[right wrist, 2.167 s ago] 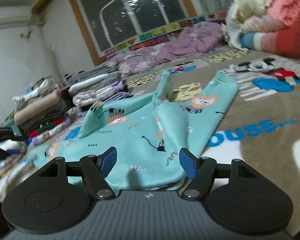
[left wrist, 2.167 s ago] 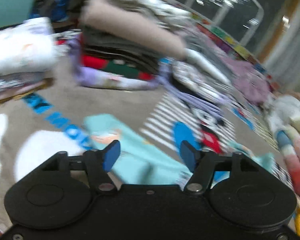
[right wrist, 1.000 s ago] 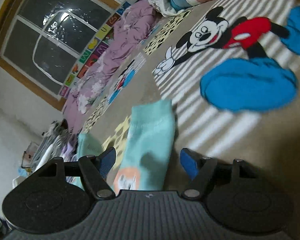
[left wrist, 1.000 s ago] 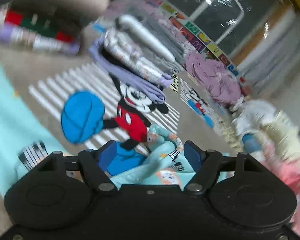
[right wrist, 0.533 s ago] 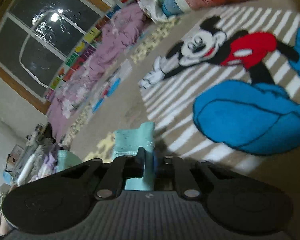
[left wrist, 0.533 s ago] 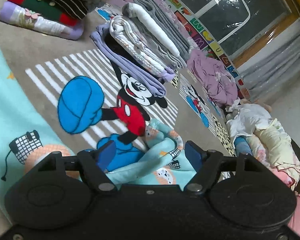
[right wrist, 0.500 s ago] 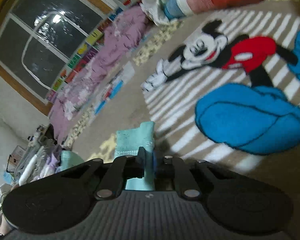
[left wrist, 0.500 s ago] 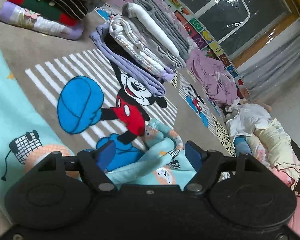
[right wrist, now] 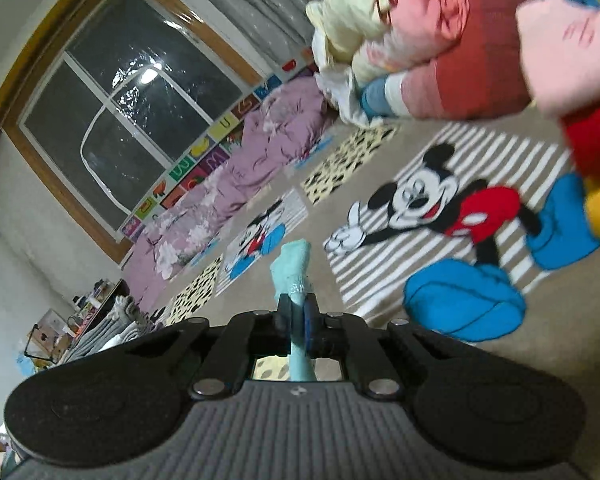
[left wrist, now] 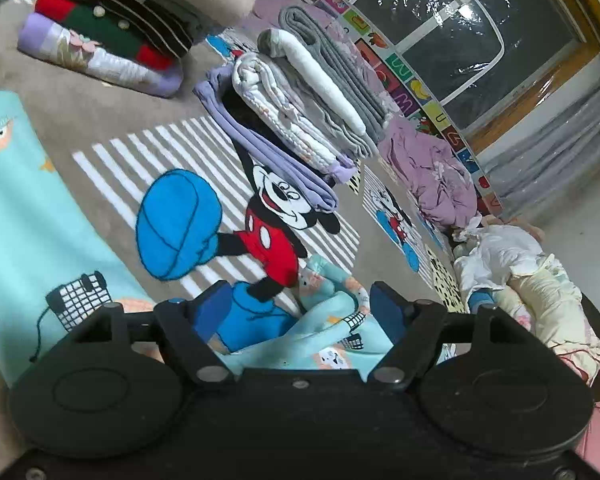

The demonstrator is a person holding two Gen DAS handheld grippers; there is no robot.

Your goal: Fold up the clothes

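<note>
- Jaws of right gripper [right wrist: 298,320] clamped tight on a cuff end of the teal printed garment [left wrist: 320,340], cloth pinched between the pads and sticking out past them, lifted off the rug [right wrist: 560,344].
- Jaws of left gripper [left wrist: 296,312] spread wide, nothing pinched; bunched teal cloth lying between and just under them, no pad contact visible.
- Progress: early for this piece. One end gripped, other end not yet taken, no neat fold visible.
- Still to do, as a guess: grab the crumpled part with the left, spread flat, fold, add to a pile.
- Folded stacks [left wrist: 308,100] already on the rug behind; unfolded heap [right wrist: 440,40] nearby, so more left.
- Garment: light teal, soft knit look, cartoon animal prints; partly flat at far left of the left view, crumpled near the jaws.
</note>
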